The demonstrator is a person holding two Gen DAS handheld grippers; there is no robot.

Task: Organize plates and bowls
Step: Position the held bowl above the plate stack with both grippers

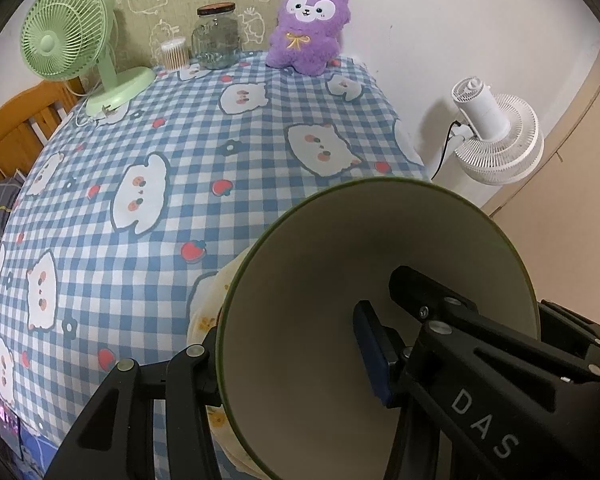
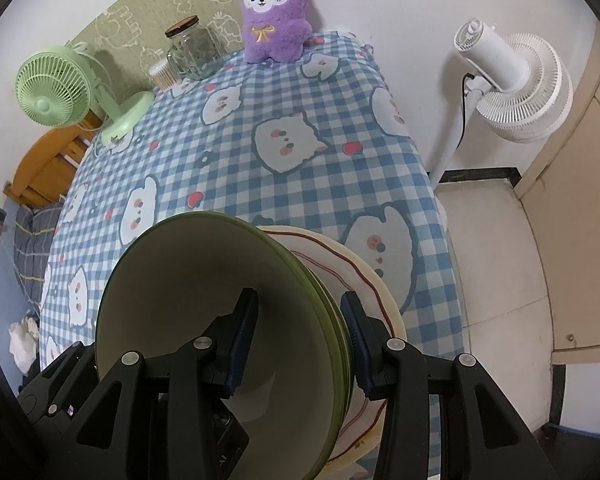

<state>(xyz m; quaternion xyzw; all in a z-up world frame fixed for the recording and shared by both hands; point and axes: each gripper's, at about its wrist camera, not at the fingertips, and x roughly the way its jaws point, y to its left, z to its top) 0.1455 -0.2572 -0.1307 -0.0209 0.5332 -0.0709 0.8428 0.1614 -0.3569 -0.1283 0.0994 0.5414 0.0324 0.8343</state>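
Right wrist view: the right gripper (image 2: 300, 344) is clamped across the wall of a green bowl (image 2: 204, 320), one pad inside, one outside. The bowl hangs over a cream plate (image 2: 374, 280) with a red line, near the table (image 2: 228, 168) edge. In the left wrist view, the left gripper (image 1: 292, 360) likewise straddles that bowl's opposite wall. Judged progress: stacking is underway, the bowl not yet released. Count: one bowl, one plate. Beyond stand one green fan (image 2: 60, 88), one jar (image 2: 192, 50) and one plush toy (image 2: 274, 16).
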